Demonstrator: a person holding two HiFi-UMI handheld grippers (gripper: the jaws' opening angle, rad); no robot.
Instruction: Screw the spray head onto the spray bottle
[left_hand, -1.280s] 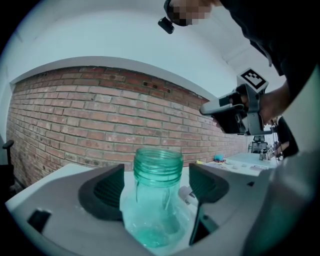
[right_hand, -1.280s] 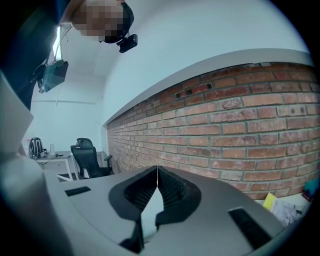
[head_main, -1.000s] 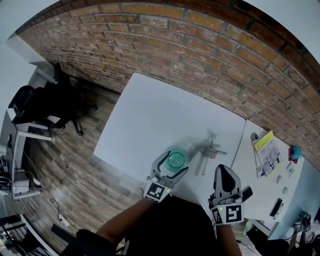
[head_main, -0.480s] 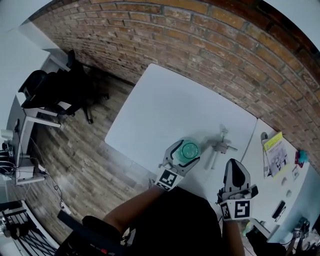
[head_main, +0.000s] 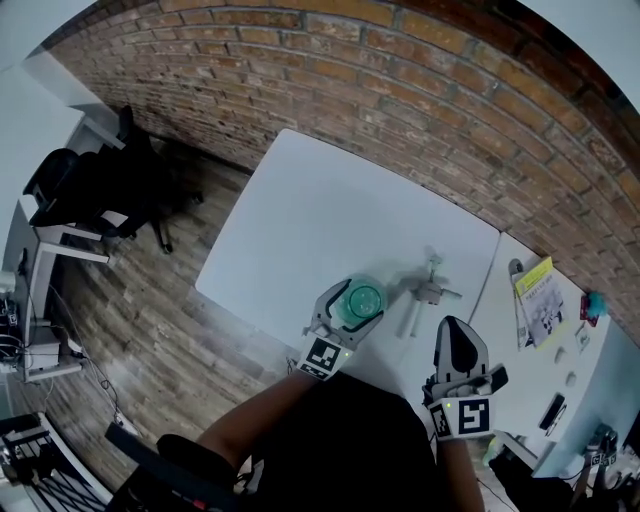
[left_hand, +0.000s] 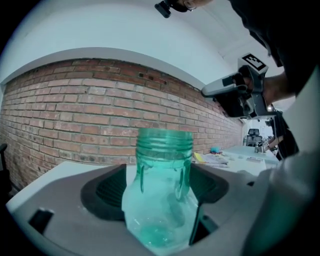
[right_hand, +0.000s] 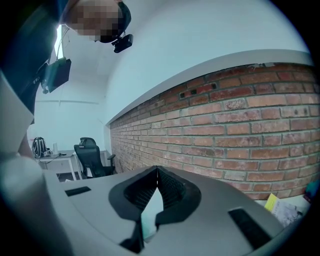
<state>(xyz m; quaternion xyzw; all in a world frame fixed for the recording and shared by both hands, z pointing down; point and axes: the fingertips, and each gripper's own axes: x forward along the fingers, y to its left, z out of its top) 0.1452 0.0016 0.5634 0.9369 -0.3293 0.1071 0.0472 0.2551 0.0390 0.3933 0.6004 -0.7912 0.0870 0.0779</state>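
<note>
From the head view I see the left gripper (head_main: 352, 304) just below the middle of the frame, its tongs set either side of the spray bottle (head_main: 364, 297), which I look straight down into as a green ring at the near edge of the white table (head_main: 300, 215). Only the left gripper view tells me the grip: the pads press on the bottle's shoulders from both sides, the bottle stands upright, and its threaded neck is bare and open at the top.

The right gripper (head_main: 453, 334) sits at the lower right of the head view, apart from everything. Its own view shows the tongs pressed together tip to tip with nothing between them.

The spray head (head_main: 430, 291) lies on the table just right of the bottle, its thin tube trailing down towards me, touching neither gripper. Neither gripper view shows it: in the left one the bottle fills the middle and hides the table behind.

A brick wall (head_main: 450, 110) runs across the top, a black office chair (head_main: 95, 195) stands at the upper left, and a yellow leaflet (head_main: 532, 290) lies on a second table (head_main: 500, 345) at the right. My dark sleeves cover the bottom of the frame
</note>
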